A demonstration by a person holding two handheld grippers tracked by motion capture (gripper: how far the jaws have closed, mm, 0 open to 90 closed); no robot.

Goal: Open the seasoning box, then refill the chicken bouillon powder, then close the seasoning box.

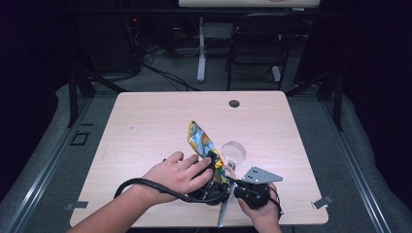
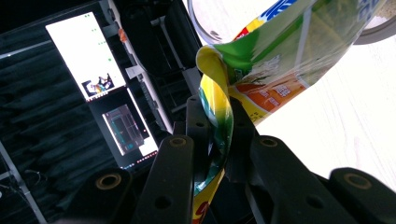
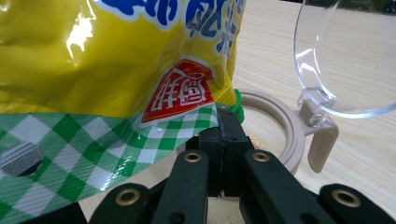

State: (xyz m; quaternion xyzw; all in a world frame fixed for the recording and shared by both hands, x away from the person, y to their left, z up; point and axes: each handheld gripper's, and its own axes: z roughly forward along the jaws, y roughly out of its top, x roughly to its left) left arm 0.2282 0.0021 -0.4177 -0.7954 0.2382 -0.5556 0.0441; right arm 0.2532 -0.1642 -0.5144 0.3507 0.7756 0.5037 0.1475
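A yellow, green and blue snack bag (image 1: 203, 141) stands tilted over the front middle of the wooden table (image 1: 155, 121). My left gripper (image 1: 216, 172) is shut on its twisted lower edge, and in the left gripper view the foil (image 2: 215, 112) is pinched between the jaws. My right gripper (image 1: 234, 184) sits just right of it and is shut on the bag's green-checked corner (image 3: 205, 123). Right behind the bag is a small beige round container (image 3: 280, 119) with a clear hinged lid (image 3: 345, 56) standing up; it is also in the high view (image 1: 234, 154).
A cable hole (image 1: 234, 103) lies near the table's far edge. Behind the table are a black chair (image 1: 257, 43) and a white desk leg (image 1: 201, 48). Lit monitors (image 2: 88, 56) show in the left gripper view. A silvery strip (image 1: 225, 206) hangs between the hands.
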